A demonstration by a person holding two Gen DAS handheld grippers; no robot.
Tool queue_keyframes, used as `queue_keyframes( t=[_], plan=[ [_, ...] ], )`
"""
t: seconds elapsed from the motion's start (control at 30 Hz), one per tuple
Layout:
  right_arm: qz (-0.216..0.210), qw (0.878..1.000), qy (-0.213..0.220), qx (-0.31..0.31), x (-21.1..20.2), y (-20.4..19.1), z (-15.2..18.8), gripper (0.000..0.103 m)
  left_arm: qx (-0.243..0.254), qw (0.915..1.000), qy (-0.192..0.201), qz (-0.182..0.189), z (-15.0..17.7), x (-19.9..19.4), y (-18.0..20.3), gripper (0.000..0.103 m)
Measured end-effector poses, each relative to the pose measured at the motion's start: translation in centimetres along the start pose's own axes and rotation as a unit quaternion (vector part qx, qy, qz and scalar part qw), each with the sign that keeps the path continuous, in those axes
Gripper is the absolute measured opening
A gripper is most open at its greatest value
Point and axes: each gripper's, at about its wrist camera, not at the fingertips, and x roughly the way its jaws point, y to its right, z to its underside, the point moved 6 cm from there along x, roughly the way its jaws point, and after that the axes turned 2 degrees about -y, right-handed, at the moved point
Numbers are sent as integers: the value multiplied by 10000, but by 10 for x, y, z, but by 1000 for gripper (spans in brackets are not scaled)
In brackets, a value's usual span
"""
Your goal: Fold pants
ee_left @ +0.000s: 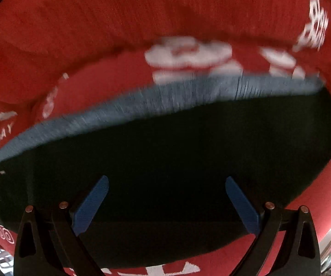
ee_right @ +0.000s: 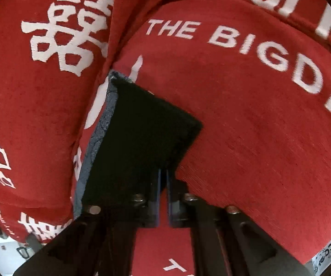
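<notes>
The pants (ee_left: 177, 151) are dark, almost black, with a blue-grey ribbed band (ee_left: 165, 99) along their far edge. They lie folded on a red cover. My left gripper (ee_left: 165, 181) is open, its blue fingers (ee_left: 91, 204) spread just above the dark cloth, holding nothing. In the right wrist view the pants (ee_right: 142, 133) show as a dark folded block with the grey band (ee_right: 98, 138) on its left. My right gripper (ee_right: 163, 172) is shut on the near corner of the pants.
A red cover (ee_right: 257, 115) with white letters and characters lies under the pants and fills both views. A raised red fold (ee_left: 96, 23) runs behind the pants. A pale floor with small items (ee_right: 9, 248) shows at the bottom corners.
</notes>
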Motion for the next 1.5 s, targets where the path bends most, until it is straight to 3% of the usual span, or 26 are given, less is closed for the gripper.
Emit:
queue_keyframes(
  t=[0.07,0.2,0.37,0.5,0.8,1.5],
  plan=[
    [121,9996,-20,-248,-4,3,-3,5,-17,10000,80,5,7,6,-2,103],
    [-7,9998,-168,119,-1,22,0,8,-4,10000,7,30,5,6,-3,103],
    [-32,9993,-375,-25,-12,25,15,26,57,10000,-19,21,3,6,-5,103],
    [-151,9985,-527,-14,-16,29,31,47,-36,10000,-52,-41,3,5,-3,103],
    [-307,9973,-671,-38,-6,26,44,49,-28,9998,-157,-99,-1,8,0,103],
    [-416,9965,-707,-137,1,19,40,50,-15,9998,-142,-146,-5,11,6,103]
  ],
)
